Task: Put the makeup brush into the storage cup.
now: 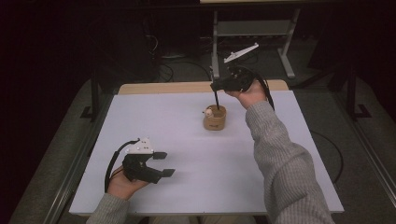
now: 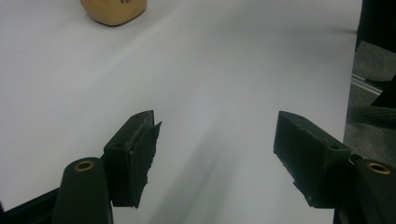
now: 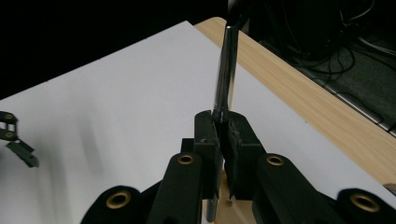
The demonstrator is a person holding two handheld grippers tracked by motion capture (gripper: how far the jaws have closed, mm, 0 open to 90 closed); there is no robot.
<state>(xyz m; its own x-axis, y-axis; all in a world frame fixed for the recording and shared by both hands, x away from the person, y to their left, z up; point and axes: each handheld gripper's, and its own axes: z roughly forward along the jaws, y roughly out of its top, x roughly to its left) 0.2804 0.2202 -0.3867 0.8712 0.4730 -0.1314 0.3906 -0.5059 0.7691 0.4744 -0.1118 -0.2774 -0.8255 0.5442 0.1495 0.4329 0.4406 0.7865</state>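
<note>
Holding the right tool (image 1: 217, 87) up over the far side of the worktop (image 1: 187, 135), I've got its jaws pinched tight on a thin metal rod (image 3: 224, 74), some kind of utensil handle, and its lower end drops into the little wooden cup (image 1: 215, 117) sitting near the back middle of the white surface. My guess is the high grip keeps the rod close to upright so it can slide in or out of the cup without tipping it. There's a small pale thing at the cup's rim too, can't tell what it is. That forearm reaches well forward, wrist bent so the tool points back and down. My left tool (image 1: 159, 164) hangs low near the front left corner, jaws spread wide with nothing between them, well apart from the cup, just parked out of the way.
</note>
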